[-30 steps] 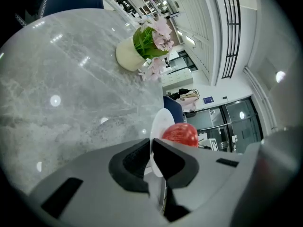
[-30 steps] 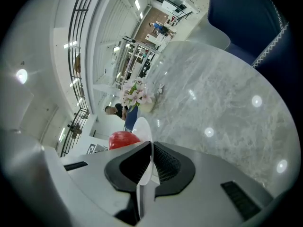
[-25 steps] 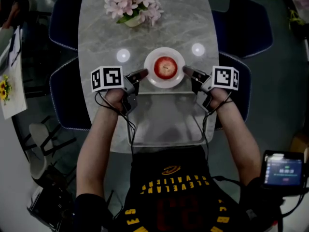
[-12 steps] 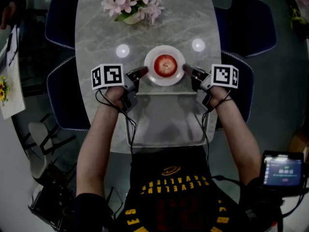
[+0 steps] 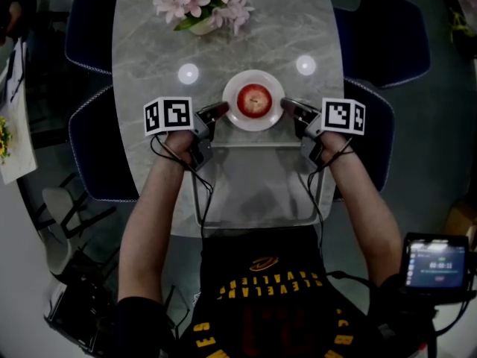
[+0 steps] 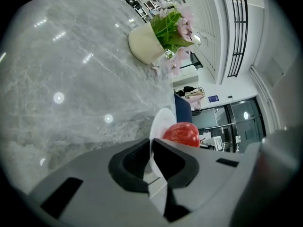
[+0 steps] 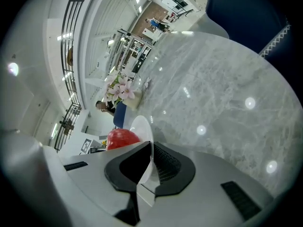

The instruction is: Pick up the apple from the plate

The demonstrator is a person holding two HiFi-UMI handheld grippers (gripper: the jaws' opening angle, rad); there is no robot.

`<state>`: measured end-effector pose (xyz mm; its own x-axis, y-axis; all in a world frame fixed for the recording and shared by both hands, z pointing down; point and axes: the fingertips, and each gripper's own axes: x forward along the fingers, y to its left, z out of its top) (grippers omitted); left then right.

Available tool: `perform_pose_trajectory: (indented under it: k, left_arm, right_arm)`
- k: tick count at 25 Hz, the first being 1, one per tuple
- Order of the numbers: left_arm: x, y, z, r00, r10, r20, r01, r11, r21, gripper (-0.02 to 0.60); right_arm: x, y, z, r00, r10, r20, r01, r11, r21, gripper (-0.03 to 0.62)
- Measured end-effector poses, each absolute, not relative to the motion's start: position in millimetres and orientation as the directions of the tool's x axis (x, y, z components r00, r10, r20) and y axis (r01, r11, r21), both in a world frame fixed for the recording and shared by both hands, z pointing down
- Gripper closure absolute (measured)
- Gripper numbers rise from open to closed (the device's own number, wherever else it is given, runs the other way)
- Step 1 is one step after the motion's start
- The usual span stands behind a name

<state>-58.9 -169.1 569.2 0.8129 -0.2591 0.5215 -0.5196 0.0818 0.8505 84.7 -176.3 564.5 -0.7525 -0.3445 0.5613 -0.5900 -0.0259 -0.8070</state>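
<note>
A red apple lies in the middle of a small white plate on the grey marble table. My left gripper is shut on the plate's left rim and my right gripper is shut on its right rim. In the left gripper view the jaws pinch the thin white plate edge-on, with the apple just beyond. The right gripper view shows the same: the gripper clamps the plate, the apple behind it. Whether the plate rests on the table I cannot tell.
A pot of pink flowers stands at the table's far end. Dark blue chairs flank the table on both sides. A small screen device hangs at the person's right hip. Cables run from both grippers along the arms.
Both grippers keep their hold on the plate's rim. The whole scene has shifted slightly upward in the head view; the plate and apple stay between the grippers.
</note>
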Motion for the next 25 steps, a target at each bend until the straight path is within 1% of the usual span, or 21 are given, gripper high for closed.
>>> perform_pose_trajectory:
  k: [11,25]
  left_arm:
    - [-58,-165,580,0.81,-0.241,0.534,-0.529,0.092,0.844,0.555]
    - [-59,-163,583,0.814,-0.226,0.535,-0.528,0.094,0.844,0.555]
  right_arm:
    - [86,-173,575,-0.738,-0.324,0.592,-0.615,-0.038,-0.788,0.563]
    - [84,-170,580,-0.742,-0.309,0.595,-0.615,-0.041,-0.788,0.563]
